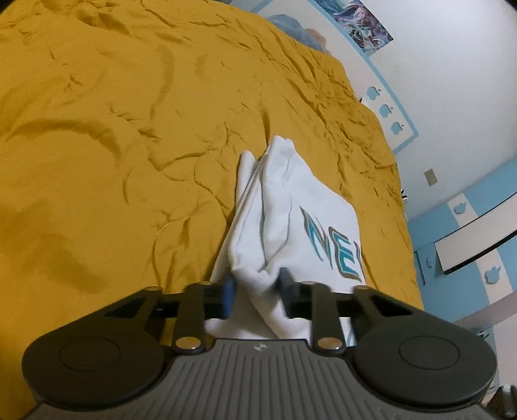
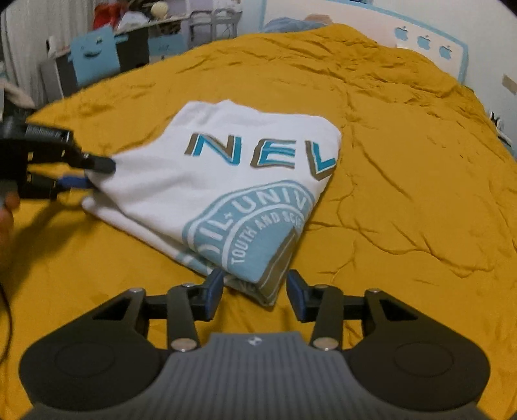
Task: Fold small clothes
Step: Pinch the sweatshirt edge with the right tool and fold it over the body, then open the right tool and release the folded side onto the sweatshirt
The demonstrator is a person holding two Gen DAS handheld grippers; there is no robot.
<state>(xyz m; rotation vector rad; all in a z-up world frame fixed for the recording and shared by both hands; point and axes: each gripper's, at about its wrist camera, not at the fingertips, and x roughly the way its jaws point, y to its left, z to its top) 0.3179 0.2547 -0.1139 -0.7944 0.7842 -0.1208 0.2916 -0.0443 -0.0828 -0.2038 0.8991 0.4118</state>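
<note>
A folded white T-shirt (image 2: 226, 184) with blue and brown lettering and a round blue print lies on the mustard bed cover (image 2: 404, 194). My left gripper (image 1: 257, 290) is shut on a bunched fold of the T-shirt (image 1: 290, 219). The right wrist view shows that same left gripper (image 2: 100, 174) pinching the shirt's left edge. My right gripper (image 2: 255, 290) stands open at the shirt's near corner. The corner's tip lies between its blue pads, which do not press on it.
The wrinkled bed cover (image 1: 113, 145) spreads wide on all sides. A blue pillow (image 2: 290, 24) lies at the far end by a wall with blue apple shapes (image 2: 423, 42). Cluttered furniture with a blue panel (image 2: 93, 55) stands back left. A hand (image 2: 6, 210) shows at the left edge.
</note>
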